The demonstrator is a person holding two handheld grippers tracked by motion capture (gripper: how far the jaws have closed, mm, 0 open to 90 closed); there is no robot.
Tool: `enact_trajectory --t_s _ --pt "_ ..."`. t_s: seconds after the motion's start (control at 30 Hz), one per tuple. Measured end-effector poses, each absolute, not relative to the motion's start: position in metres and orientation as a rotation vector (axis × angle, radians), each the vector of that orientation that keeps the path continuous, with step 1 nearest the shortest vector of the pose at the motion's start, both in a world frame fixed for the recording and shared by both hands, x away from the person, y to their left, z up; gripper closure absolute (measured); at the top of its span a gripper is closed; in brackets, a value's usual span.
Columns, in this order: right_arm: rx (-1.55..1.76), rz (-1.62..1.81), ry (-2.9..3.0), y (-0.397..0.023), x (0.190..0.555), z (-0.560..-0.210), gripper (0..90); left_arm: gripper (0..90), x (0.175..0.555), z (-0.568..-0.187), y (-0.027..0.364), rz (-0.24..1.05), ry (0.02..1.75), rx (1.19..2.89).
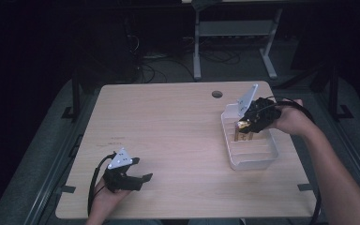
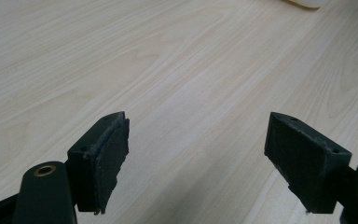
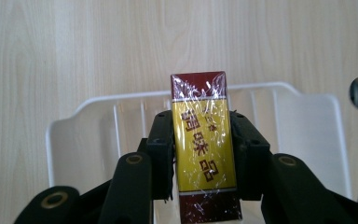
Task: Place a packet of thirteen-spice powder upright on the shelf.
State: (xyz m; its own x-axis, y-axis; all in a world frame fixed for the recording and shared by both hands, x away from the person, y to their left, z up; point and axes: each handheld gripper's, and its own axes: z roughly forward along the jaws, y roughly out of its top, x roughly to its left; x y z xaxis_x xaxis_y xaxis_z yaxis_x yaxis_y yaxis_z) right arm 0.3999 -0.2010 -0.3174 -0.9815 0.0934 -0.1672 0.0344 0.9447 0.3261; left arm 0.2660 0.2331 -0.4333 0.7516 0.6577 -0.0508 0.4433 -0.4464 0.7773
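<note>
A yellow and dark red box (image 3: 200, 140) wrapped in clear film stands upright in a white ribbed tray (image 3: 74, 121). My right gripper (image 3: 203, 116) is shut on it, with a black pad against each long side. In the high view the box (image 1: 243, 132) sits in the far half of the tray (image 1: 253, 164) at the table's right, with the right gripper (image 1: 254, 118) above it. My left gripper (image 1: 141, 168) rests low near the table's front left edge. Its jaws stand wide open (image 2: 196, 126) over bare wood, with nothing between them.
The light wooden table (image 1: 168, 131) has a round cable hole (image 1: 217, 93) at its far edge, just left of the tray. The tray's near slots hold nothing. Beyond the table are a dark floor, cables and a white desk frame (image 1: 234, 42).
</note>
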Motion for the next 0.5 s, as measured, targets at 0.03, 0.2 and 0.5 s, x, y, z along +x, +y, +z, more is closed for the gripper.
enact_trajectory --t_s 0.03,0.2,0.5 --pt "0.097 0.485 2.919 -0.201 0.400 -0.317 63.1 20.9 0.266 -0.433 0.233 0.327 0.824 2.115" --pt "0.161 0.491 2.921 -0.211 0.402 -0.325 61.0 20.9 0.266 -0.434 0.233 0.324 0.826 2.116" --pt "0.208 0.482 2.913 -0.217 0.401 -0.331 59.2 20.9 0.266 -0.434 0.232 0.318 0.827 2.110"
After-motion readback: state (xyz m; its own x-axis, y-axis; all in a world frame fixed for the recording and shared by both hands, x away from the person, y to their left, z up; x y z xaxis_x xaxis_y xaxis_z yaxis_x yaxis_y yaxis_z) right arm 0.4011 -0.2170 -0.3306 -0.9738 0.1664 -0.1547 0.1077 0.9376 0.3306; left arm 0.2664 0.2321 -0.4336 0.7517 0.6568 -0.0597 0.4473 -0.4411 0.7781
